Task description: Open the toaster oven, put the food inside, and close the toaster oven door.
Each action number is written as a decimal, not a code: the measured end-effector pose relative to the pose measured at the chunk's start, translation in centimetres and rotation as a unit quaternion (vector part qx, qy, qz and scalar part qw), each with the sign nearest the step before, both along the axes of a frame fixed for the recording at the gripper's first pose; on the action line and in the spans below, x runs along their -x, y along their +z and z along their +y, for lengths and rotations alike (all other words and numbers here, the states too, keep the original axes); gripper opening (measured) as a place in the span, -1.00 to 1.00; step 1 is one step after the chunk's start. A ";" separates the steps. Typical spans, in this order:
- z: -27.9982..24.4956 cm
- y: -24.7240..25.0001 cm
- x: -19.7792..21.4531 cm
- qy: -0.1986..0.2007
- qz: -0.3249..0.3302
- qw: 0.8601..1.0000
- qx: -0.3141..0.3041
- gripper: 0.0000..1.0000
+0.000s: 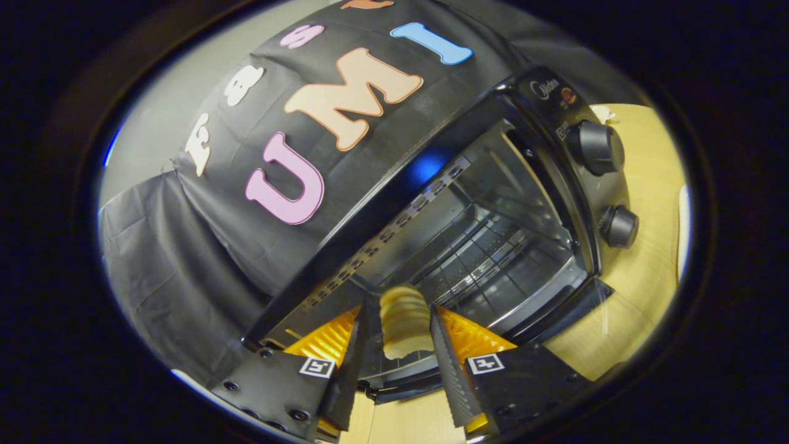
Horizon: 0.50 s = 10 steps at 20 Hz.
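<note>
The black toaster oven (542, 98) stands on a wooden table, seen tilted, with its door (558, 311) folded down and open. Inside, a wire rack (487, 256) spans the metal cavity. My gripper (402, 308) is shut on a pale, ridged piece of pastry-like food (404, 320), which stands upright between the two fingers. The food hangs above the lowered door, right at the mouth of the cavity, with the rack just beyond it.
Two round knobs (596, 147) (619, 226) sit on the oven's control panel, to the right of the opening. The light wooden table (647, 259) stretches past the oven on that side. Black cloth wall (166, 265) hangs behind and to the left.
</note>
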State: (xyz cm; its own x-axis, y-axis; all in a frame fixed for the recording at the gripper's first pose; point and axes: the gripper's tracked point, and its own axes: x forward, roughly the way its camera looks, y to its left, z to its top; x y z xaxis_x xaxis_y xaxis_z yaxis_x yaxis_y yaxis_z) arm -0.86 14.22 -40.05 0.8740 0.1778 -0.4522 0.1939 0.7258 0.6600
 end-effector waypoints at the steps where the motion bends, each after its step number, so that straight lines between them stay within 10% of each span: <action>1: 0.0 0.2 0.2 0.001 -0.001 1.000 -0.002 0.26; 10: -2.0 3.4 4.6 0.018 -0.026 0.999 0.040 0.26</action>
State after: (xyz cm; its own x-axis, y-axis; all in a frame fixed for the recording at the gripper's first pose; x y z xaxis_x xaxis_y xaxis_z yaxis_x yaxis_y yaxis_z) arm -5.46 12.18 -36.64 0.8901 0.1739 -0.4212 0.1348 0.7825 0.6078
